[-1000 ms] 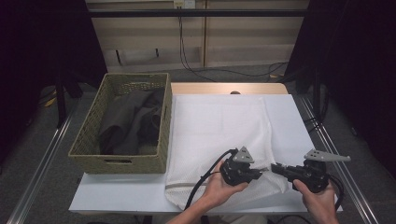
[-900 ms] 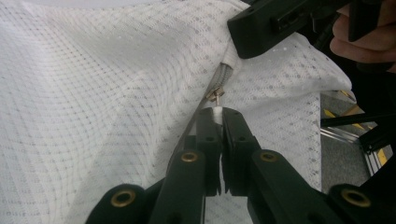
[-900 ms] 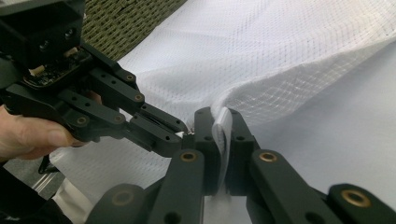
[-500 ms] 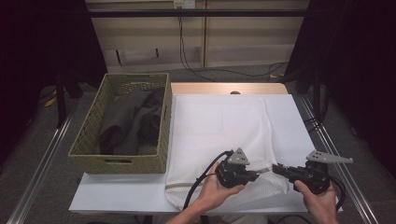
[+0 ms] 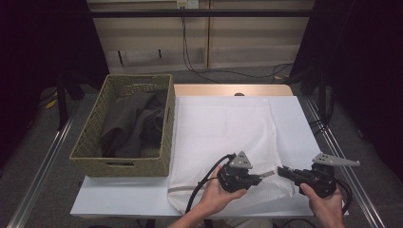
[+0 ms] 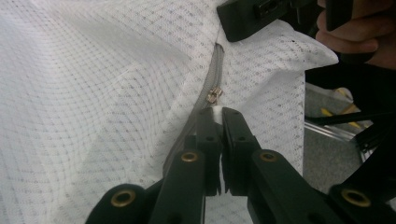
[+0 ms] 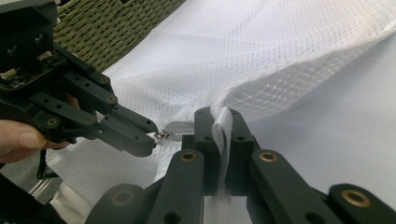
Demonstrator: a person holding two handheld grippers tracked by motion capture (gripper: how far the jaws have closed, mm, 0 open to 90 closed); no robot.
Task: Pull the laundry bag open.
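Both grippers have eased slightly toward six o'clock. Left gripper (image 6: 218,114) is clamped on the zipper pull (image 6: 213,95); right gripper (image 7: 219,116) pinches the white mesh laundry bag (image 5: 223,128), lying flat beside the wicker basket (image 5: 95,137). Risk: mesh could snag in the slider.

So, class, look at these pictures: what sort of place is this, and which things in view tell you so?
Probably a lab or studio set up for recording, not a home. A white table stands on metal floor rails, dark curtains hang at both sides, and cables trail along the back wall. A white mesh laundry bag and wicker basket serve as props.
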